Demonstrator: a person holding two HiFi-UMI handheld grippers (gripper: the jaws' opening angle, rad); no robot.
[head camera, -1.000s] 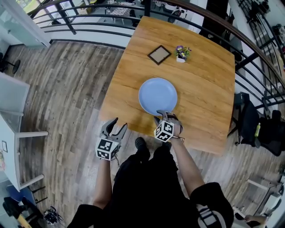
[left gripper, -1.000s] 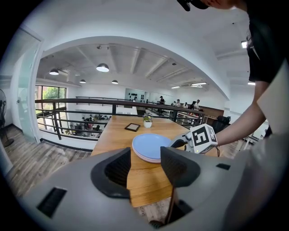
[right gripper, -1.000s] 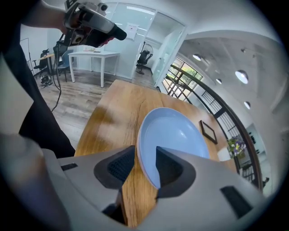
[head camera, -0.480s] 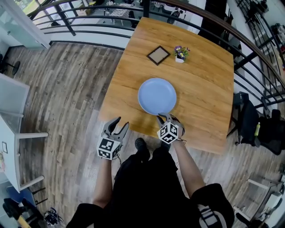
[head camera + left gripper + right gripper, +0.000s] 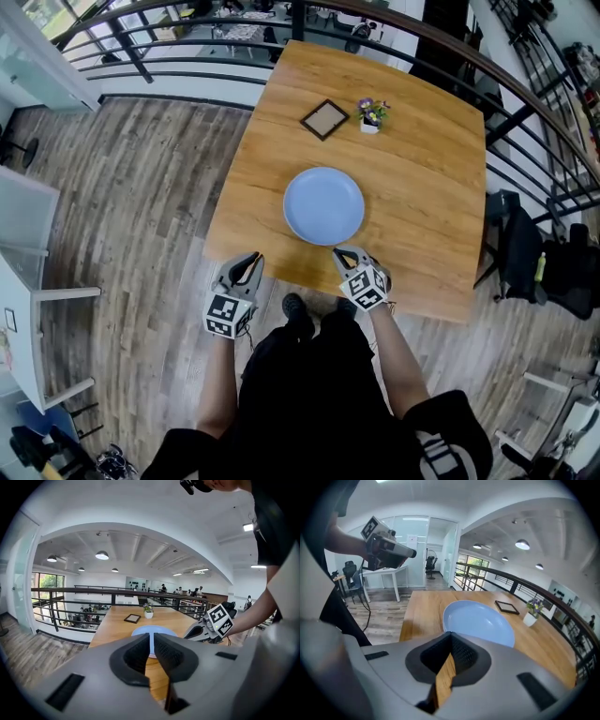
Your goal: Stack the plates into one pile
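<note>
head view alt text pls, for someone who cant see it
A light blue plate sits on a wooden table, with a picture frame and small flower pot beyond. By the near edge a person holds the left gripper and right gripper, jaws just closed on nothing.

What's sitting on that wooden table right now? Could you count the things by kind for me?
Blue plate: 1 showing; any stacked beneath can't be told
Picture frame: 1
Small pot of flowers: 1
Total: 3

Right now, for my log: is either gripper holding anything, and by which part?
Nothing held: left gripper and right gripper have both just closed, empty.
</note>
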